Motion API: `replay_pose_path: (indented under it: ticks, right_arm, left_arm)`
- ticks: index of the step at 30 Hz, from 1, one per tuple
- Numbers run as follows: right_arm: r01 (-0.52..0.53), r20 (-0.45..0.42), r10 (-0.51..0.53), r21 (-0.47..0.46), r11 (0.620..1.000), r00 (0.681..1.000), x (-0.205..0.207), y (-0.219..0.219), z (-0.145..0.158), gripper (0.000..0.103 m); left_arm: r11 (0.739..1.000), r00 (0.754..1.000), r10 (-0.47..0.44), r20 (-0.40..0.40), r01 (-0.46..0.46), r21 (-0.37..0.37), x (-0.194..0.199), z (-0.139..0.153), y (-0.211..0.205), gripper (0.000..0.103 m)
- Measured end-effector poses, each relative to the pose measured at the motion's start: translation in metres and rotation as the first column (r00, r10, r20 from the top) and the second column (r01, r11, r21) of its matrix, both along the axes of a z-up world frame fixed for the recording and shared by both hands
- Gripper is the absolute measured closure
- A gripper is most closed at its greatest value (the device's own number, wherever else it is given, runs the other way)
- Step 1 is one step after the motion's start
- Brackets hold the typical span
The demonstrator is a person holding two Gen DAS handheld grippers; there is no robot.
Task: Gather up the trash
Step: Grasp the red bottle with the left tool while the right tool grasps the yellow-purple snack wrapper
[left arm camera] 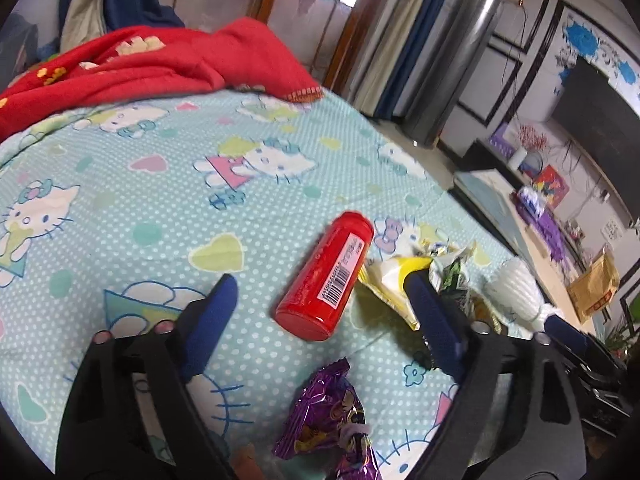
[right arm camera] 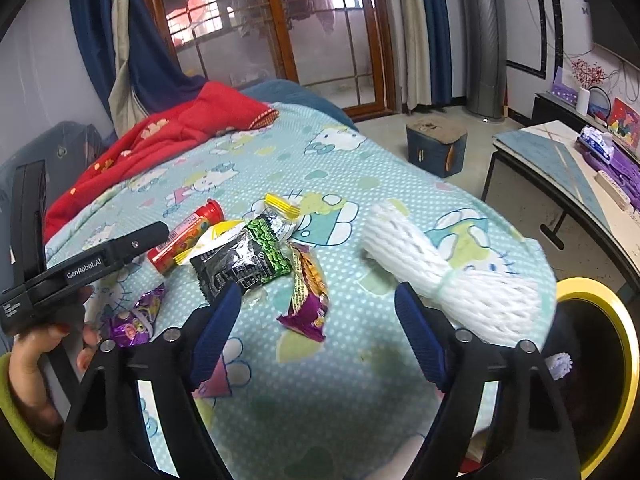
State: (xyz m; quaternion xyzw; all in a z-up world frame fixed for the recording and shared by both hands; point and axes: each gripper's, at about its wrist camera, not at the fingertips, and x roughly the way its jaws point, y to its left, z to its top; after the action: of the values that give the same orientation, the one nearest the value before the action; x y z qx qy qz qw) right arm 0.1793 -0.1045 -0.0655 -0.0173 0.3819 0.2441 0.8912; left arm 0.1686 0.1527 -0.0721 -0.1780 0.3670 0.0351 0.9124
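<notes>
Trash lies on a Hello Kitty bedsheet [left arm camera: 120, 208]. A red tube [left arm camera: 326, 276] lies between the open fingers of my left gripper [left arm camera: 320, 284], with a purple wrapper [left arm camera: 324, 416] just below it and yellow wrappers [left arm camera: 396, 276] by the right finger. In the right wrist view the red tube [right arm camera: 188, 234], a black-green packet [right arm camera: 244, 258], an orange-purple wrapper [right arm camera: 308, 296], a purple wrapper [right arm camera: 138, 318] and white foam netting [right arm camera: 436, 268] lie ahead of my open, empty right gripper [right arm camera: 318, 300]. The left gripper's body [right arm camera: 80, 268] shows at left.
A red blanket [right arm camera: 160, 136] lies at the bed's head. A yellow-rimmed black bin [right arm camera: 600, 360] stands at the bed's right edge. A low table [right arm camera: 568, 168] with clutter stands right; a blue stool [right arm camera: 436, 144] stands on the floor.
</notes>
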Motion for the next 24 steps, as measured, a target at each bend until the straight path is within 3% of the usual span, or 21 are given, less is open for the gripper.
replay_pose_path:
  ticks: [7, 13, 15, 24]
  right_arm:
    - [-0.003, -0.078, 0.002, -0.014, 1.0, 0.997, 0.018, 0.015, -0.02, 0.051]
    - [-0.003, -0.101, 0.0, -0.037, 0.999, 0.995, 0.021, 0.018, -0.038, 0.074]
    - [-0.013, -0.09, 0.009, -0.037, 0.999, 0.996, 0.017, 0.018, -0.038, 0.075]
    - [-0.003, -0.088, 0.002, -0.015, 1.0, 0.996, 0.001, 0.007, -0.037, 0.08]
  left_arm:
    - [0.999, 0.998, -0.038, -0.058, 0.036, -0.031, 0.011, -0.017, -0.001, 0.05]
    - [0.999, 0.997, -0.038, -0.066, 0.035, -0.042, 0.011, -0.02, 0.001, 0.058]
    - [0.998, 0.997, -0.031, -0.067, 0.028, -0.048, 0.011, -0.02, 0.004, 0.066]
    - [0.996, 0.998, -0.047, -0.053, 0.043, -0.075, 0.003, -0.019, 0.005, 0.071]
